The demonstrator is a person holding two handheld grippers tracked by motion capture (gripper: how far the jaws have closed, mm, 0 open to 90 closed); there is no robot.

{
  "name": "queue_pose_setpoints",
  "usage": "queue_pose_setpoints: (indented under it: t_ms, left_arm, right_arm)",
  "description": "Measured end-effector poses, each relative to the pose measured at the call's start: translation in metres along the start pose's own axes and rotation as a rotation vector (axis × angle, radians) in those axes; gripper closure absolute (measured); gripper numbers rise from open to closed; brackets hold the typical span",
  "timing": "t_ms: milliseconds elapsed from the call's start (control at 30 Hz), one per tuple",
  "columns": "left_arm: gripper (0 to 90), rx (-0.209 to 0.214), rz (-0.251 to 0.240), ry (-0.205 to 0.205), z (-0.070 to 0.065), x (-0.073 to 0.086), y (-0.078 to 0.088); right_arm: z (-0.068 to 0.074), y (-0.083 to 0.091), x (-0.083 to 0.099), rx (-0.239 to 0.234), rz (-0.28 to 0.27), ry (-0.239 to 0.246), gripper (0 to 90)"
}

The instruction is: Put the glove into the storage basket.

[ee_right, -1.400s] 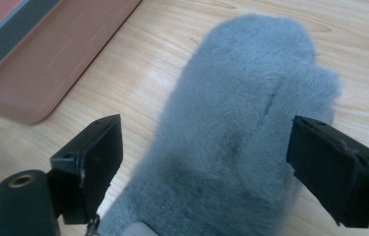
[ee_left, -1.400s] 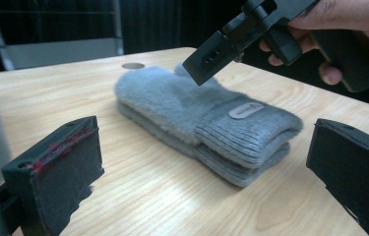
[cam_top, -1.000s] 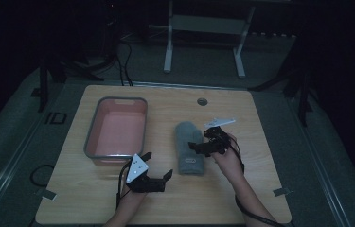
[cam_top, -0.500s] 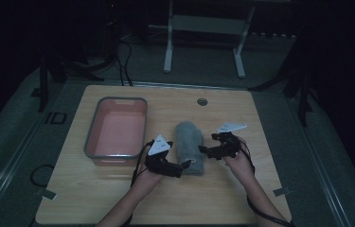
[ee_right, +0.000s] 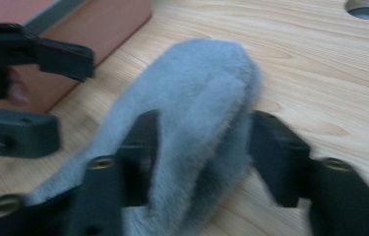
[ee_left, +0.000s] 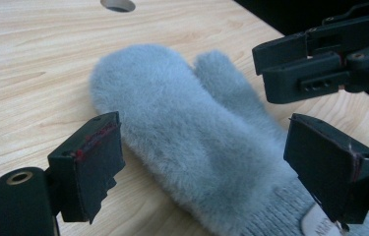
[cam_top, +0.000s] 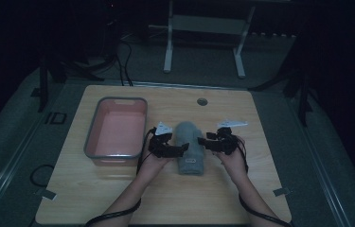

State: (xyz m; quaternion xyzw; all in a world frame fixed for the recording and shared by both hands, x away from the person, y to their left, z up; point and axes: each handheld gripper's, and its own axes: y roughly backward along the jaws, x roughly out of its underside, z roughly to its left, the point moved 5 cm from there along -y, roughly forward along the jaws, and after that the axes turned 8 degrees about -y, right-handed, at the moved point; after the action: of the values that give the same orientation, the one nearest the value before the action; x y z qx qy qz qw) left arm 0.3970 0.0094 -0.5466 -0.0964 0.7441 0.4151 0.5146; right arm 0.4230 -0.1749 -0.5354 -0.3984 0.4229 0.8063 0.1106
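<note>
While dark floor rings it, pale wooden table (cam_top: 118, 198), left claw (cam_top: 183, 147) wide, right claw (cam_top: 202, 140) pinching grey mitten (cam_top: 189, 146).

Both forearms come in from the near edge of the table (cam_top: 118, 198) and angle inward, so the two hands face each other across the grey mitten (cam_top: 189, 146). The left gripper (cam_top: 181, 148) lies level at the mitten's left flank, its jaws just now closing yet standing clear of the fur, with the mitten's body between them. The right gripper (cam_top: 203, 141) lies level at the mitten's right flank, its jaws having just been closing, and its pads (ee_right: 140, 147) press into the fur at the thumb side.
</note>
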Motion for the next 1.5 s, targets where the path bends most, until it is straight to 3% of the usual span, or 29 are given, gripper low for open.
queue_pose_setpoints:
  t_ms: [133, 233, 500, 633, 700, 800, 867, 933, 1033, 1167, 1267, 1300, 1500]
  left_arm:
    - [20.4, 0.025, 0.043, 0.006, -0.004, 0.007, -0.007]
    - [20.6, 0.03, 0.091, -0.026, -0.008, 0.013, -0.015]
    - [24.2, 0.014, 0.143, 0.037, -0.007, 0.021, -0.023]
    - [23.8, 0.017, 0.175, 0.057, -0.003, 0.025, -0.027]
    - [22.2, 0.025, 0.185, 0.06, -0.002, 0.026, -0.029]
    - [22.2, 0.062, 0.191, 0.086, 0.001, 0.028, -0.033]
    - [22.3, 0.086, 0.187, 0.099, 0.003, 0.029, -0.036]
    - [23.2, 0.099, 0.186, 0.083, 0.002, 0.029, -0.037]
    - [35.1, 0.152, 0.18, 0.099, 0.001, 0.028, -0.04]
    - [49.8, 0.209, 0.173, 0.149, 0.0, 0.029, -0.042]
    - [60.9, 0.23, 0.157, 0.133, -0.003, 0.028, -0.041]
    - [68.9, 0.226, 0.154, 0.121, -0.004, 0.027, -0.04]
    - [75.3, 0.23, 0.15, 0.089, -0.008, 0.018, -0.035]
  right_arm:
    - [-0.002, -0.008, 0.01, 0.007, 0.057, -0.006, 49.5]
    - [-0.005, -0.014, 0.023, 0.017, 0.099, -0.013, 46.4]
    - [-0.016, -0.019, 0.035, 0.009, 0.151, -0.103, 45.2]
    - [-0.013, -0.021, 0.036, 0.033, 0.158, -0.088, 38.6]
    - [-0.012, -0.023, 0.036, 0.022, 0.166, -0.068, 37.5]
    - [-0.014, -0.025, 0.037, 0.006, 0.19, -0.078, 37.5]
    - [-0.016, -0.027, 0.037, -0.012, 0.2, -0.083, 41.6]
    - [-0.015, -0.028, 0.037, -0.025, 0.205, -0.078, 47.4]
    - [-0.014, -0.029, 0.039, -0.068, 0.202, -0.094, 58.2]
    - [-0.014, -0.029, 0.041, -0.097, 0.201, -0.112, 66.7]
    - [-0.013, -0.029, 0.042, -0.111, 0.2, -0.114, 71.2]
    - [-0.011, -0.028, 0.041, -0.101, 0.197, -0.106, 72.4]
    - [-0.007, -0.022, 0.039, -0.081, 0.183, -0.069, 76.9]
